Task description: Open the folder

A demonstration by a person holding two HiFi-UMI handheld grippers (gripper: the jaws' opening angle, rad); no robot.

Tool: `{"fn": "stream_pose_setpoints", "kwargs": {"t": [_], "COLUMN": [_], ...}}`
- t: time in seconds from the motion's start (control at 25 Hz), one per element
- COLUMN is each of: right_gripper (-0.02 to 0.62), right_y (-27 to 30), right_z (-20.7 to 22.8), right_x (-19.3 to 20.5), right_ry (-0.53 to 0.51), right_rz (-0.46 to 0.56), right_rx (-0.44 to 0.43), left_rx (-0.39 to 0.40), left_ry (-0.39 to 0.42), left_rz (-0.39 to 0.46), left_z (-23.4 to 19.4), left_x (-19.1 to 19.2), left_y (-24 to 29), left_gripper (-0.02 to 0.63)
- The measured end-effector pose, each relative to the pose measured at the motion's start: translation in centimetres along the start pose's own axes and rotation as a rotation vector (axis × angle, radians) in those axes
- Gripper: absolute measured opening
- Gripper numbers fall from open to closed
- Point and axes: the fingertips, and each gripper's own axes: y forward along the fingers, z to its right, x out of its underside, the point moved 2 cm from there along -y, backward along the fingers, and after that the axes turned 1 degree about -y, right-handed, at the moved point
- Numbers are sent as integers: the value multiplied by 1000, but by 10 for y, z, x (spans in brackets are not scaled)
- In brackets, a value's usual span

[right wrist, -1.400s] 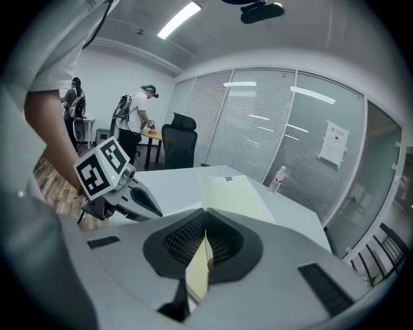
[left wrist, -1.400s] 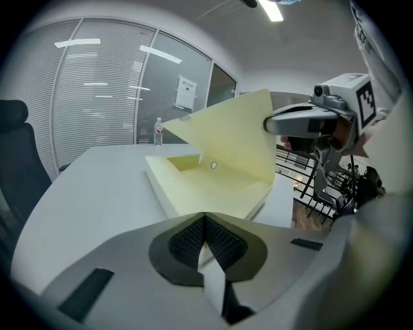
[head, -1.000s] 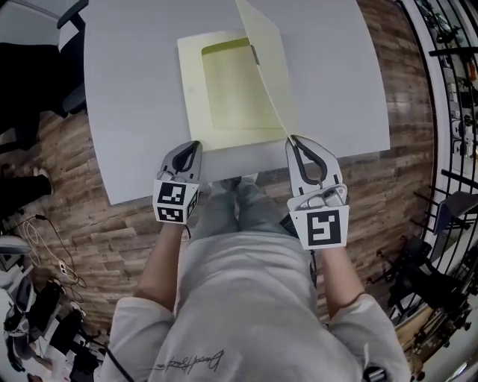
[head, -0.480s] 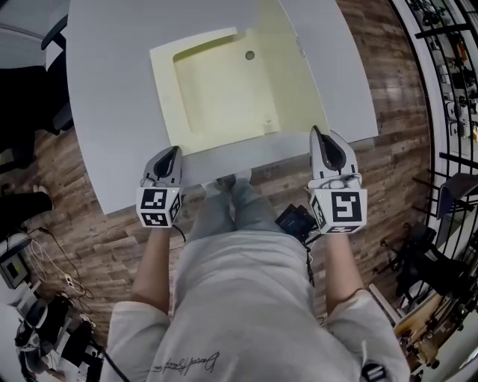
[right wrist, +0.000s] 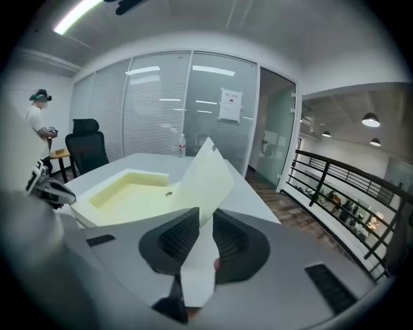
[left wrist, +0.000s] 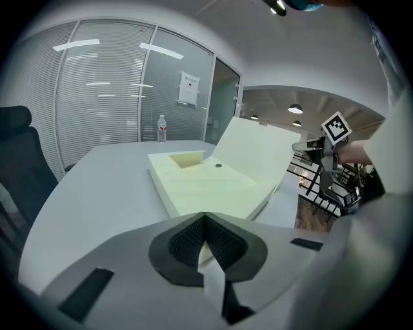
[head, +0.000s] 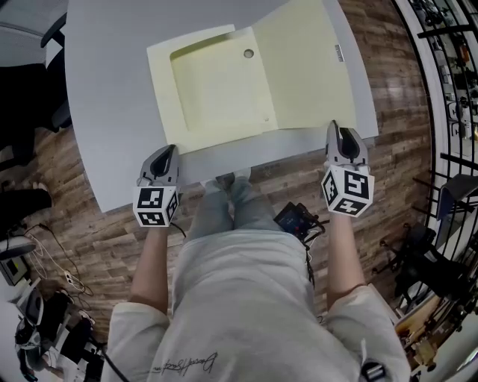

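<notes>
A pale yellow box folder (head: 216, 97) lies open on the grey table (head: 112, 112). Its cover (head: 306, 67) is spread out to the right, almost flat. My left gripper (head: 166, 151) sits at the folder's near left corner, shut on a pale edge of the folder (left wrist: 206, 187). My right gripper (head: 340, 130) is at the cover's near right corner. Its jaws have just been opening, and the cover (right wrist: 203, 174) still passes between the parted pads. The tray half (right wrist: 129, 190) shows a round hole.
The table's near edge runs just under both grippers, with wooden floor below. A black chair (head: 63, 15) stands at the far left and a water bottle (left wrist: 161, 127) at the table's far end. A black device (head: 295, 218) rests on the person's lap. A railing (right wrist: 335, 187) lies to the right.
The cover has swung from upright over to the right until it lies nearly flat. My right gripper went right and down with it. The left gripper stayed put.
</notes>
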Motion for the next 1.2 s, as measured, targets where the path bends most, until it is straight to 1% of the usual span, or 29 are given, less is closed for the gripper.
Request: {"fn": "stream_pose_setpoints", "kwargs": {"t": [0.16, 0.36, 0.48, 0.6, 0.72, 0.88, 1.0, 1.12, 1.2], "right_gripper": [98, 121, 143, 178, 192, 226, 236, 238, 217], "right_y": [14, 31, 41, 50, 58, 68, 71, 76, 77], "right_z": [23, 44, 53, 62, 66, 70, 69, 67, 63], "right_x": [21, 45, 59, 75, 90, 104, 111, 114, 113], "right_ry": [48, 161, 187, 190, 201, 283, 280, 219, 173], "right_rz": [-44, -108, -148, -185, -220, -267, -289, -297, -298], "right_rx": [52, 114, 164, 209, 234, 245, 240, 238, 231], "left_rx": [-5, -14, -24, -27, -27, -32, -36, -35, -35], "left_ry": [-3, -4, -8, -8, -10, -17, -19, -21, -22], "left_rz": [-4, -6, -4, -5, -8, -7, -8, -10, -10], "left_z": [1, -1, -2, -1, -1, -4, -5, -6, -6], "left_x": [0, -1, -1, 0, 1, 0, 0, 1, 1], "left_y": [-1, -4, -5, -7, -8, -11, -14, -14, -15], "left_gripper": [9, 9, 9, 9, 9, 9, 9, 9, 9]}}
